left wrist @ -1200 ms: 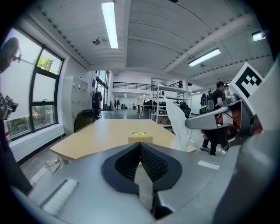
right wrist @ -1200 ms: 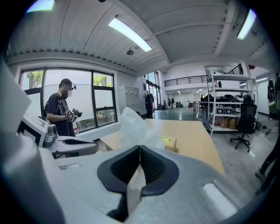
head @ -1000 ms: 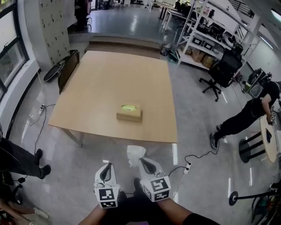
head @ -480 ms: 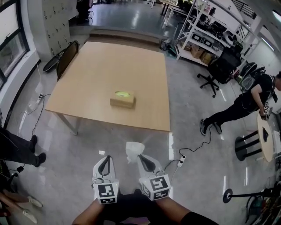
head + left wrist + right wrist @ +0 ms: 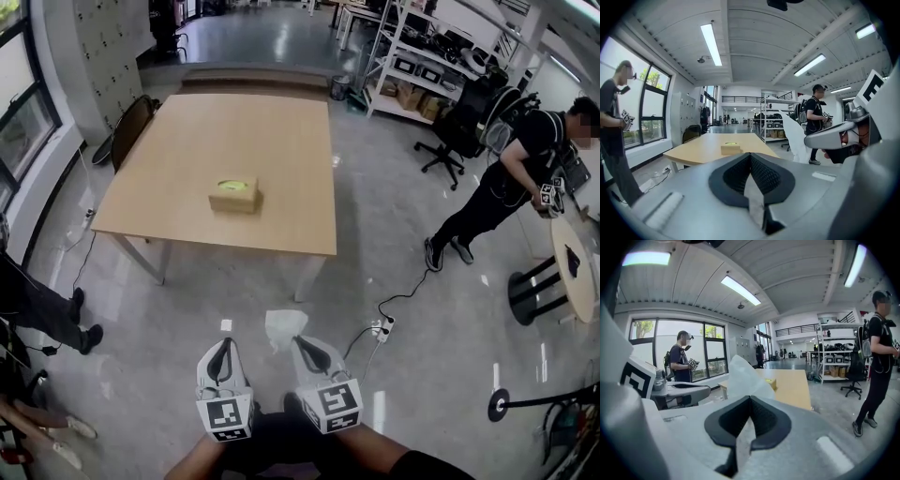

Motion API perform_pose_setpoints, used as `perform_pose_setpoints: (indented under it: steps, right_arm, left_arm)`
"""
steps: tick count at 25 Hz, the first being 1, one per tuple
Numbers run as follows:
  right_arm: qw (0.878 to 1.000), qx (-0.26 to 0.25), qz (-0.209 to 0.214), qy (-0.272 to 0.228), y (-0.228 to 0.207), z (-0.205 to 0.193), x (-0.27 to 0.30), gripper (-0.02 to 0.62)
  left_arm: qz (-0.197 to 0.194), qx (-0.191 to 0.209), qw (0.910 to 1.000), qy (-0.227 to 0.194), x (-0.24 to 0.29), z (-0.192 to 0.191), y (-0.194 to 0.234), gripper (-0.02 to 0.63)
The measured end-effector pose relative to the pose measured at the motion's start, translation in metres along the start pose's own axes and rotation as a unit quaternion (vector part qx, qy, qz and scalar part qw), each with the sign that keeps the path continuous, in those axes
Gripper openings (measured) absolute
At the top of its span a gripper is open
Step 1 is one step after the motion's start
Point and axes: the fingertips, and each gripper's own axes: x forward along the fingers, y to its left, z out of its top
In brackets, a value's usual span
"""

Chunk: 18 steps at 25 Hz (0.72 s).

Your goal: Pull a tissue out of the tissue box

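Currently your right gripper (image 5: 300,340) is clamped on the tissue (image 5: 281,327), your left gripper (image 5: 222,343) has jaws together on nothing, and the tissue box (image 5: 234,196) sits on the table (image 5: 281,141), well apart from both.

Left gripper (image 5: 222,345), right gripper (image 5: 300,341): smooth light-grey shells, narrowing toward tips, black lining inside. Pads (image 5: 765,176): black, ribbed rubber. Left marker cube (image 5: 228,419), right marker cube (image 5: 339,405): white faces, black square patterns. Person: dark clothing (image 5: 281,442).
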Motion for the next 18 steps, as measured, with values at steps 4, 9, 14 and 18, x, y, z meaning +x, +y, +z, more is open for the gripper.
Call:
perform_pose_setpoints:
  steps: [4,9,14,18]
  right_arm:
    - [1.000,-0.007,0.002,-0.013,-0.007,-0.012,-0.020,-0.008]
    - [1.000,-0.007,0.000,-0.014,-0.013,-0.022,-0.041,-0.008]
    - [1.000,-0.002,-0.015,-0.021,-0.029,-0.022,-0.052,-0.008]
    - [1.000,-0.001,-0.020,-0.024,-0.032,-0.022,-0.056,-0.008]
  left_arm:
    - [0.004,-0.005,0.9999,-0.008,-0.015,-0.009,-0.022,0.018]
    - [-0.005,-0.011,0.9999,0.003,-0.024,-0.020,-0.047,0.018]
    - [-0.019,-0.006,0.9998,-0.010,-0.021,-0.011,-0.062,0.018]
    - [-0.021,-0.004,0.9997,-0.007,-0.020,-0.017,-0.063,0.018]
